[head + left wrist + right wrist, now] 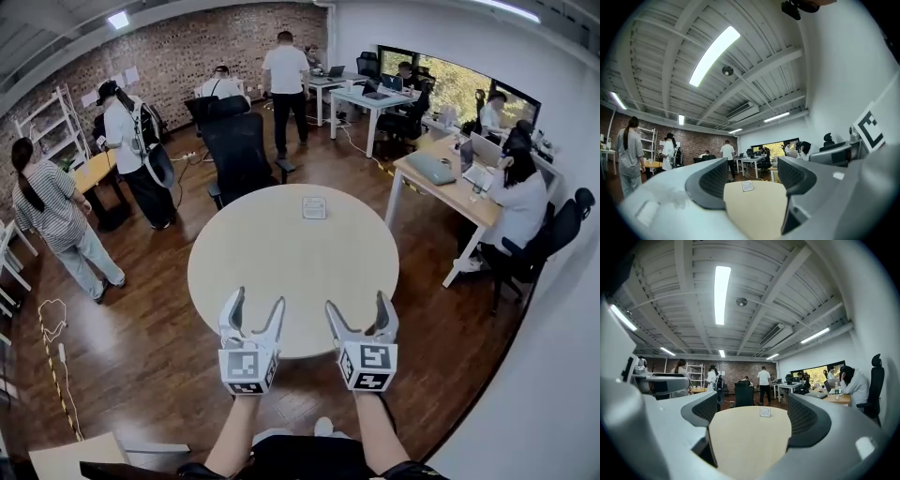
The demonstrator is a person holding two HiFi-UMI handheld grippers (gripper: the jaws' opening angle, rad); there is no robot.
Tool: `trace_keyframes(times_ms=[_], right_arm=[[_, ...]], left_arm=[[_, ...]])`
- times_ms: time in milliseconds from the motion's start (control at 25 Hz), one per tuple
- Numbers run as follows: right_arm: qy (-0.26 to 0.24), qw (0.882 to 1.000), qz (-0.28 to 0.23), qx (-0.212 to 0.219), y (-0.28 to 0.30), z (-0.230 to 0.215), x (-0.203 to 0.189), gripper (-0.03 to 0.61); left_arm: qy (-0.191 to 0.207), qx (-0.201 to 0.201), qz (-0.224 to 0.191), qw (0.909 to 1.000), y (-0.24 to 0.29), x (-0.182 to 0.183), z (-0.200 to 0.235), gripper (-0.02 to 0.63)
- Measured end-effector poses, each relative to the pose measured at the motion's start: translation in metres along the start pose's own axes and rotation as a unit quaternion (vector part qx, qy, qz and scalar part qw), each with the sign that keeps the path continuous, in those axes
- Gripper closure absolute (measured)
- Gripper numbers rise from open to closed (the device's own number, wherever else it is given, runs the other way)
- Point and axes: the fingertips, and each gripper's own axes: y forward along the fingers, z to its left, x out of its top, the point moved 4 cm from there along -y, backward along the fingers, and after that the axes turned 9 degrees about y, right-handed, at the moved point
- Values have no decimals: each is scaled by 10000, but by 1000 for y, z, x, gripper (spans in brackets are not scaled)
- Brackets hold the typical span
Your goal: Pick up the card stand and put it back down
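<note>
Near the far rim of the round, pale beige surface [281, 272], the small white card stand [314, 207] is seen upright. Over the near rim, the left tool [256, 300] and right tool [356, 302] are held spread, with nothing gripped. Dark wooden floor [141, 328] and a red brick wall [187, 47] are seen beyond.

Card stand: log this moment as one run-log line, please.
card stand: upright, far side of table, untouched | left gripper: open, empty, near edge | right gripper: open, empty, near edge | phase: before pick
</note>
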Motion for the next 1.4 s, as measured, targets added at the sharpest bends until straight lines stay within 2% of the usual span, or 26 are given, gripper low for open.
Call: trace_keyframes(times_ms=[160,480,680,880,1040,1240,1400], right_arm=[[191,9996,141,154,26,-16,-5,115],[41,9998,159,87,81,-38,-9,115],[-14,9998,189,-79,131,-52,-8,115],[-191,9997,31,-135,194,-49,13,115],[-431,9989,167,51,250,-30,9,115],[-245,9995,216,14,296,-20,4,115],[-249,9987,428,-124,318,-34,-6,115]], left_arm=[[-22,6,117,9999,28,-3,-5,281],[87,-91,153,9998,89,-34,1,281],[-10,-222,89,9997,144,-48,22,281],[21,-365,-62,9993,203,-50,50,281],[-266,-503,-196,9982,244,-58,76,281],[-146,-556,6,9983,278,-82,113,281],[-225,-623,145,9977,307,-95,118,281]])
